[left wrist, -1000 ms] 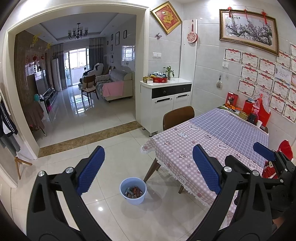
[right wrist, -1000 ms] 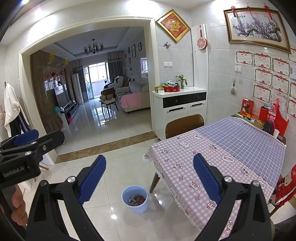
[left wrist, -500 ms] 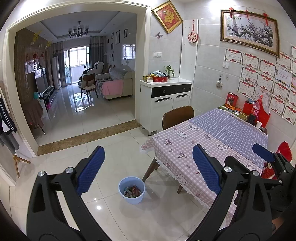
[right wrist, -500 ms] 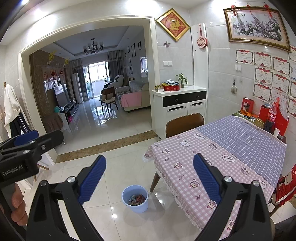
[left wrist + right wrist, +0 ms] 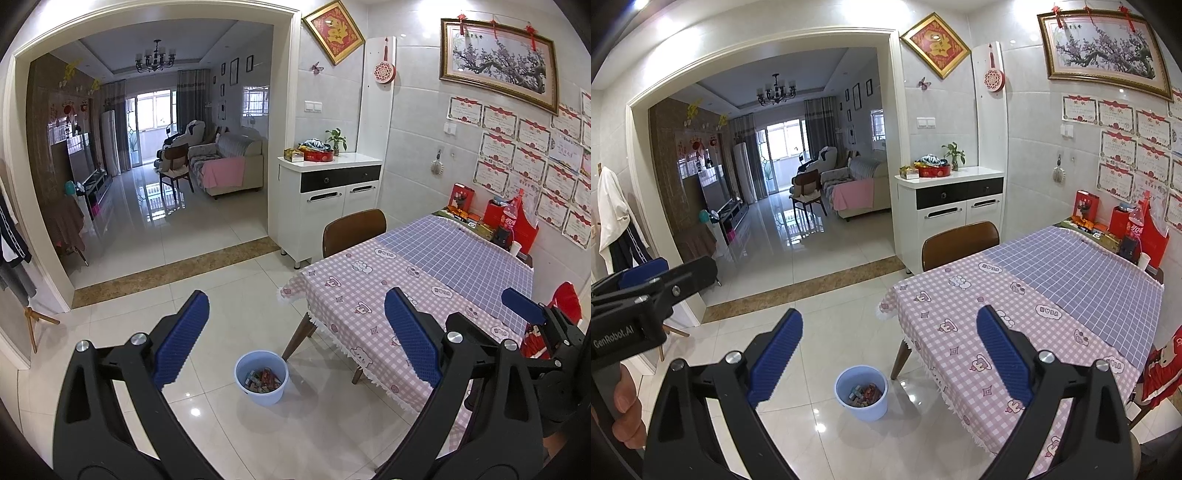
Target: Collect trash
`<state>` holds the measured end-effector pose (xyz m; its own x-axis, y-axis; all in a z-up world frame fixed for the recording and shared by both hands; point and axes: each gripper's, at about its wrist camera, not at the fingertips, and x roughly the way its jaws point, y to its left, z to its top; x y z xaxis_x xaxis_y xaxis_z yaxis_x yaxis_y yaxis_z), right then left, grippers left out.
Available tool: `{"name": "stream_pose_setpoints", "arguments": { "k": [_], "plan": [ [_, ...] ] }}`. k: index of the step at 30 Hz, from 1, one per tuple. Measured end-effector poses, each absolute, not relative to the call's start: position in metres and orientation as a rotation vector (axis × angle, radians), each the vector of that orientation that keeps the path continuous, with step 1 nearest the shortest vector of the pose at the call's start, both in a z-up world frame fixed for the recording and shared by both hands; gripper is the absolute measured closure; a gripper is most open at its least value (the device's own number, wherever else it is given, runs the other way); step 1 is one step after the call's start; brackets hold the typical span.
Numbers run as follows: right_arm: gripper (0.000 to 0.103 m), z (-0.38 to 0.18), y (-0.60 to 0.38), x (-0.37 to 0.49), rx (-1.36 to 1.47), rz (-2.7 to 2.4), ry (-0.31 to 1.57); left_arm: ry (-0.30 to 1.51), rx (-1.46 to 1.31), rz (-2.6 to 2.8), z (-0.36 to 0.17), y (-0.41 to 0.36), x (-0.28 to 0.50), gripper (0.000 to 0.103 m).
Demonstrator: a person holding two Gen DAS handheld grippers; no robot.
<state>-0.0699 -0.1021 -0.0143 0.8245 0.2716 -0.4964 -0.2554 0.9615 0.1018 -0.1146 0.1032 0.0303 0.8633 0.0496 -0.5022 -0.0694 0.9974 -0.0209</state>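
Note:
A light blue bin (image 5: 261, 382) stands on the white tile floor by the table's near corner, with several pieces of trash inside (image 5: 263, 379). It also shows in the right wrist view (image 5: 861, 392). My left gripper (image 5: 297, 338) is open and empty, held high above the floor. My right gripper (image 5: 889, 352) is open and empty too, at about the same height. In the left wrist view the right gripper (image 5: 532, 317) shows at the right edge. In the right wrist view the left gripper (image 5: 646, 291) shows at the left edge.
A dining table (image 5: 424, 295) with a pink and blue checked cloth stands at the right, a brown chair (image 5: 352, 230) at its far end. A white cabinet (image 5: 328, 199) stands against the wall. A red bottle and boxes (image 5: 506, 221) sit at the table's far side. A doorway opens to the living room.
Both grippers have drifted only slightly; the view has barely shifted. Both stay open and empty.

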Motion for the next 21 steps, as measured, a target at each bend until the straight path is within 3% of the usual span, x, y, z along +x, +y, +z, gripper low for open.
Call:
{"name": "stream_pose_setpoints", "arguments": {
  "k": [21],
  "plan": [
    [0.009,-0.015,-0.100,-0.062,0.031,0.275,0.543,0.543,-0.048,0.045,0.027,0.091,-0.112,0.009]
  ]
}}
